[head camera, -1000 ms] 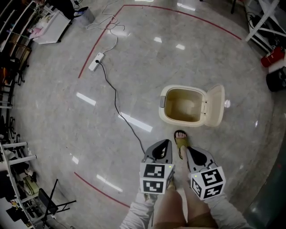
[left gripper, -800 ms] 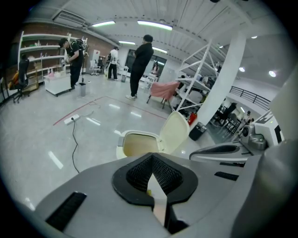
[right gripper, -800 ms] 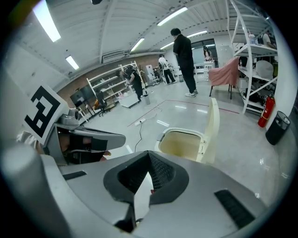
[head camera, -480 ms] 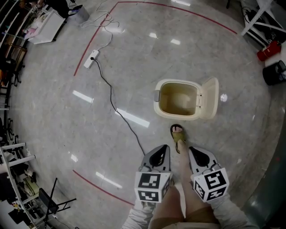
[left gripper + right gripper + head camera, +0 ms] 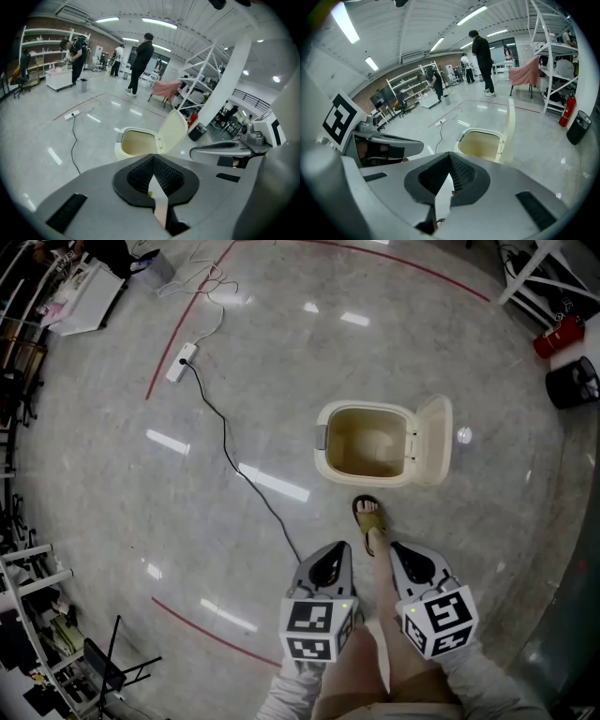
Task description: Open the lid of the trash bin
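Note:
The cream trash bin stands on the floor with its lid swung up to the right and its inside bare. The left gripper view shows the bin and its raised lid ahead; so does the right gripper view, with the bin and lid. My left gripper and right gripper are held side by side close to my body, well short of the bin. Both are shut on nothing, their jaws meeting at the tips. My sandalled foot stands between them and the bin.
A black cable runs from a white power strip across the floor to the left of the bin. Red floor lines curve around the area. A red extinguisher and a black container sit far right. People stand in the distance.
The bin has slid up and left in the head view as the view shifted. My foot has shifted with it. Both grippers stay shut near my body and the lid stays up.

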